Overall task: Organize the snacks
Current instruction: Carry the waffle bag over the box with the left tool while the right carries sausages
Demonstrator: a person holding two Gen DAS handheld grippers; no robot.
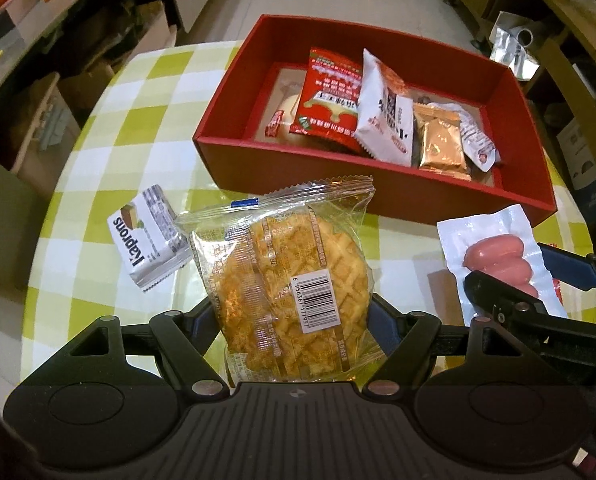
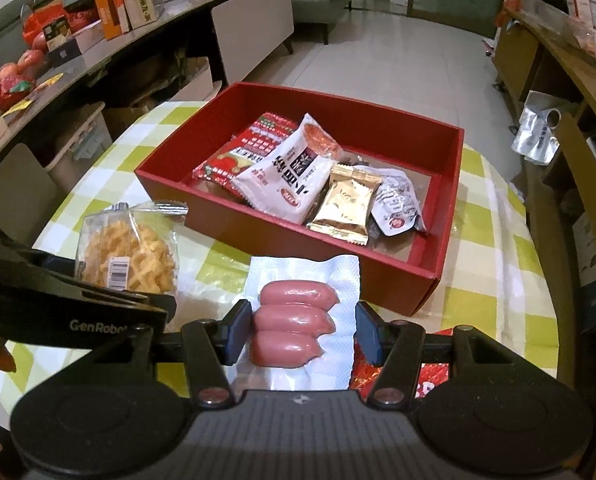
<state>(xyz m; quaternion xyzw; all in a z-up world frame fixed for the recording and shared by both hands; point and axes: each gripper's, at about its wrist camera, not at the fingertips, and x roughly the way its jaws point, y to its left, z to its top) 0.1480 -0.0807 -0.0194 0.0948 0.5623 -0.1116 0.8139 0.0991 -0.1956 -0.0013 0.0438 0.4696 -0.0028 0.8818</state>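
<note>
Two loads pending: left gripper point(image 1: 292, 316) clamps bun point(image 1: 290, 292); right gripper point(image 2: 300, 332) open astride sausages point(image 2: 292, 326). Close squarely, then carry to box point(image 2: 258, 228), 12 o'clock.

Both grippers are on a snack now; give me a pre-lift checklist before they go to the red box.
1. Left gripper jaws squeezing the bread packet: ok.
2. Right gripper jaws closed on the sausage pack: not ok, gaps both sides.
3. Red box has free floor at its far side: ok.
4. Kaprons wafer lies clear of the left jaws: ok.
5. Red packet under the right gripper not snagged: cannot tell.
</note>
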